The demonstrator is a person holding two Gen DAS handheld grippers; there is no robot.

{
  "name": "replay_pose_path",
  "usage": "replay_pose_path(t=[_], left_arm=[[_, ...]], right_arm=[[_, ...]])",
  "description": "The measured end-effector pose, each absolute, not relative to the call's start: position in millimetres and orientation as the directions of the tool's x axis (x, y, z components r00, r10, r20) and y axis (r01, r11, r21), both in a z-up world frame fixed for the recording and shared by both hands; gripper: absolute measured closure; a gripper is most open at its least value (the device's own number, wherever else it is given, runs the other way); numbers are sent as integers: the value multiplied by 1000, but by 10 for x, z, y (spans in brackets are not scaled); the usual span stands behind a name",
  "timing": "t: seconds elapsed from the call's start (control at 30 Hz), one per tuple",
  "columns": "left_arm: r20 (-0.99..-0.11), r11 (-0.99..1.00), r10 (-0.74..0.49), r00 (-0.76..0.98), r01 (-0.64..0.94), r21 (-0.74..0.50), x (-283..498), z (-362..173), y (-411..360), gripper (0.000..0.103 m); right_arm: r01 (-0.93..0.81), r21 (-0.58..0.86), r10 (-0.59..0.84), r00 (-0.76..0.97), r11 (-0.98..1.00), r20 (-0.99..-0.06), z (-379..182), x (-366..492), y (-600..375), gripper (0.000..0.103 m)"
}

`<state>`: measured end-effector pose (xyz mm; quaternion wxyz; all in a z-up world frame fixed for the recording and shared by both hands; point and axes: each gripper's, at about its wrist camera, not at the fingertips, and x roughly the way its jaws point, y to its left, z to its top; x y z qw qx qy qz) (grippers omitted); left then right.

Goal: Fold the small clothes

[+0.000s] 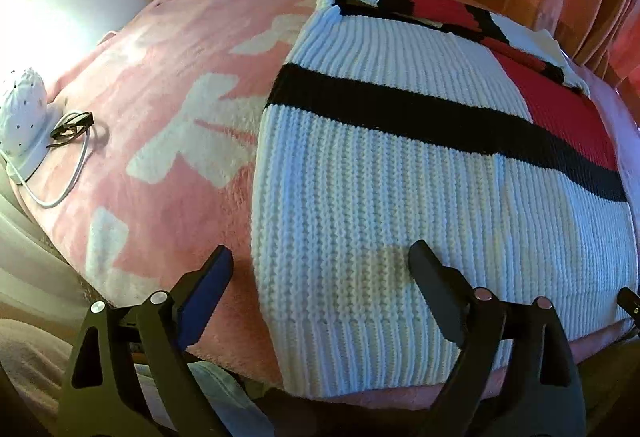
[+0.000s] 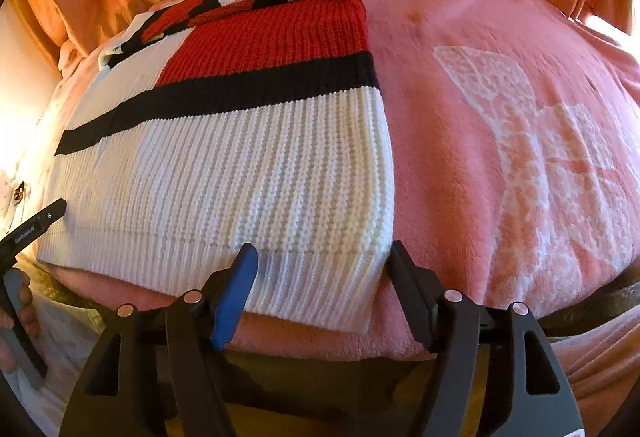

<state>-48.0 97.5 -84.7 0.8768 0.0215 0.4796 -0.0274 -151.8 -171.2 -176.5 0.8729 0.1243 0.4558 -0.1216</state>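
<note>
Sweater (image 1: pixel 400 173) is lying flat on the blanket (image 1: pixel 180 157); we are holding both grippers, left (image 1: pixel 320 269) and right (image 2: pixel 320 261), spread apart over its near corners, gripping nothing.

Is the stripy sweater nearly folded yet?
Partly. The sweater lies as a neat rectangle on the pink blanket, its sleeves tucked across the top. Both the left gripper and right gripper are open at the hem, holding nothing. Folding it smaller is probably left.
</note>
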Motion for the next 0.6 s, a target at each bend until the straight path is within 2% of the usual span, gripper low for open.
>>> replay_pose_path(t=[0.1,0.23,0.47,0.5,0.53,0.57,0.6], left_arm=[[-841,997,-34,539,75,7,-491,-822,974,16],[-862,991,-131,490,53,-121,-474,-821,1032,15],[-867,975,-214,451,38,-221,-427,-790,982,16],[-865,974,-218,452,41,-224,-422,-791,976,18],[-863,974,-218,456,48,-221,-418,-790,970,25],[-859,977,-205,469,50,-205,-424,-783,975,47],[-856,978,-202,476,58,-199,-427,-774,985,61]], right_arm=[[328,100,-102,544,939,-833,-1754,-1487,-1708,37],[305,110,-77,541,946,-837,-1737,-1460,-1696,37],[305,154,-50,568,940,-822,-1745,-1436,-1745,40],[308,147,-59,569,940,-820,-1739,-1439,-1745,47],[311,146,-61,569,939,-820,-1737,-1445,-1757,57],[308,159,-51,576,938,-816,-1734,-1455,-1770,66],[304,183,-31,583,935,-812,-1734,-1463,-1796,89]])
